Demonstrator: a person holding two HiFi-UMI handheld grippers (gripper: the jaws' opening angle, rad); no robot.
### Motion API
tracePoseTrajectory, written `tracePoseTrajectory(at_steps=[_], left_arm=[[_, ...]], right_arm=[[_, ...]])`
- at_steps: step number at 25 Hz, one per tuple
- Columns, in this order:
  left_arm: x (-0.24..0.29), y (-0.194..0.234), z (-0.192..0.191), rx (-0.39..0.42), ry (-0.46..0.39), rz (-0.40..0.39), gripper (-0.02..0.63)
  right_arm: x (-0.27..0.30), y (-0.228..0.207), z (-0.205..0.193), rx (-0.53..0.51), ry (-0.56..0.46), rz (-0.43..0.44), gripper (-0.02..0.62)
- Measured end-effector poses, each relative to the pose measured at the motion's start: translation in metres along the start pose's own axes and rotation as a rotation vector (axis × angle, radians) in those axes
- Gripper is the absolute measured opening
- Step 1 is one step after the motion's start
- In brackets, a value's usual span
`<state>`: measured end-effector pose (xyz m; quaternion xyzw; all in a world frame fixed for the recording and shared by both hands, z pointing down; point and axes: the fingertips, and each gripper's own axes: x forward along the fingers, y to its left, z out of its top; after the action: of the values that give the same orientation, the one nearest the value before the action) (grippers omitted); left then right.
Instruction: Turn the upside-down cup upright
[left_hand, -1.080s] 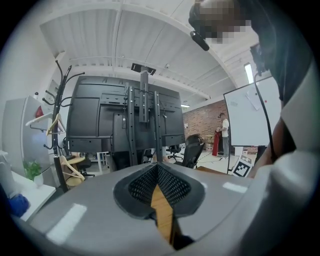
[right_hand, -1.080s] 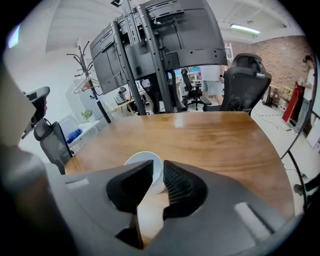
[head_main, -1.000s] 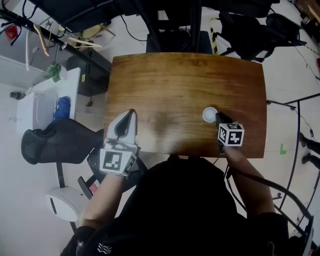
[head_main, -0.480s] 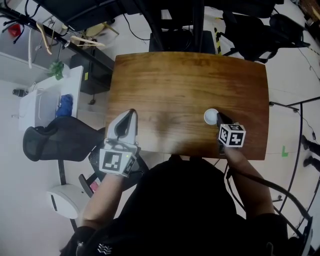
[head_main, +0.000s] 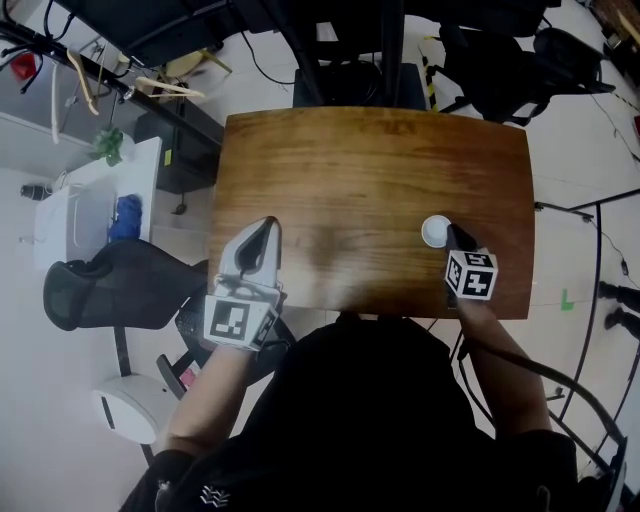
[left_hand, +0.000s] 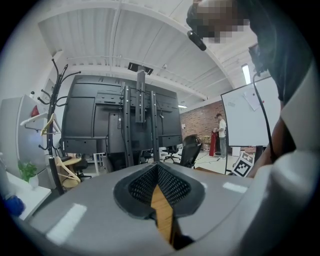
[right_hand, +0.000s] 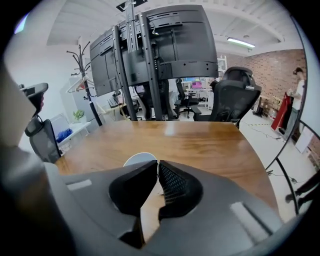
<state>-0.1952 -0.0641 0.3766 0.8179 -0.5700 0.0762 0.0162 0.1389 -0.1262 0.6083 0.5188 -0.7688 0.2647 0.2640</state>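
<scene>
a wooden table (head_main: 370, 170) with rounded corners and a glossy brown top. one small white cup (head_main: 435, 231) sits on it toward the right front edge. which way its mouth faces cannot be told.

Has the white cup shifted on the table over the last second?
Yes. In the head view the cup has slid slightly toward the right edge of the table, with the right gripper shut on its rim.
</scene>
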Motion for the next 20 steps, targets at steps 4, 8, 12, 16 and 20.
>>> tracePoseTrajectory(at_steps=[4, 8, 12, 16, 20], left_arm=[[0.009, 0.004, 0.009, -0.013, -0.025, 0.003, 0.000], [0.013, 0.003, 0.017, -0.005, -0.042, -0.002, 0.000], [0.006, 0.007, 0.015, 0.003, -0.027, 0.013, 0.000], [-0.007, 0.014, 0.010, 0.004, -0.009, 0.041, 0.000], [-0.017, 0.021, 0.006, 0.005, -0.006, 0.060, 0.000]], right_arm=[[-0.004, -0.014, -0.004, -0.040, 0.024, -0.075, 0.017], [0.000, -0.007, -0.011, -0.088, 0.066, -0.076, 0.015], [0.006, 0.020, -0.014, -0.136, 0.071, -0.027, 0.017], [0.016, 0.044, -0.014, -0.218, 0.071, 0.005, 0.017], [0.015, 0.042, -0.002, -0.228, 0.050, -0.037, 0.016]])
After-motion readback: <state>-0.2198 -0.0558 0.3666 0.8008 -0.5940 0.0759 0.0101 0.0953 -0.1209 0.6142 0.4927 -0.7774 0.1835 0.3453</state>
